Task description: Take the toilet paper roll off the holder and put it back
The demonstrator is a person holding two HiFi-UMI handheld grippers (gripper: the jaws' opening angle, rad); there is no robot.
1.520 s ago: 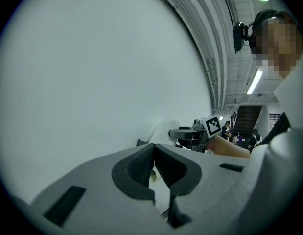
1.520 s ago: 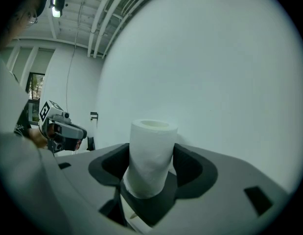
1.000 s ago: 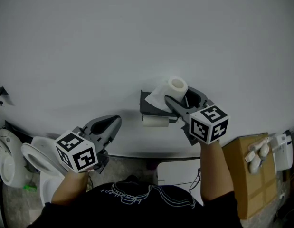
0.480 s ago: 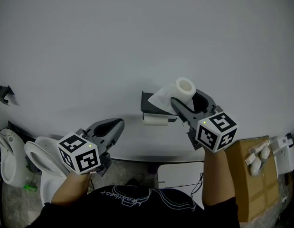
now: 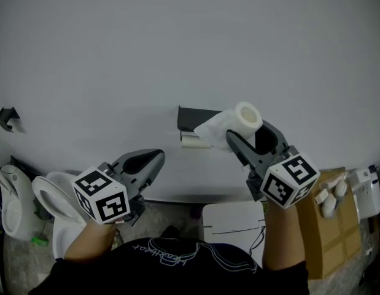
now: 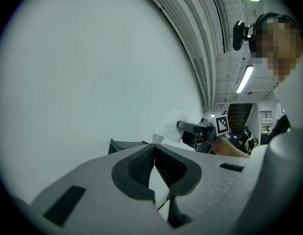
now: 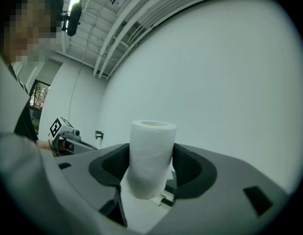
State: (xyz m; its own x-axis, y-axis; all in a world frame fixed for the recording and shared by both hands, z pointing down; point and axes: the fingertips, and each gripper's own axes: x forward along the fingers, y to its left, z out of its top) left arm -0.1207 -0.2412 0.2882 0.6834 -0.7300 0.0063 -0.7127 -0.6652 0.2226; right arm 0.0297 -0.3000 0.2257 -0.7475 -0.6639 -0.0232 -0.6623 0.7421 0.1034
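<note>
Right gripper view: toilet paper roll (image 7: 151, 151) upright, clamped between right gripper (image 7: 151, 166) jaws.
Holder (image 5: 193, 117): apart from the roll.

Black shirt (image 5: 177, 260) — grey left hand-held gripper (image 5: 156, 160), right hand-held gripper (image 5: 246, 129) bear marker cubes (image 5: 100, 195) (image 5: 290, 182).

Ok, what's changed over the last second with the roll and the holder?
The right hand-held gripper, shut on the toilet paper roll, carried it further right, away from the wall holder. The roll's loose sheet trails back toward the holder. The grip is unchanged. The left hand-held gripper stayed shut and empty, low on the left, drifting only slightly.
</note>
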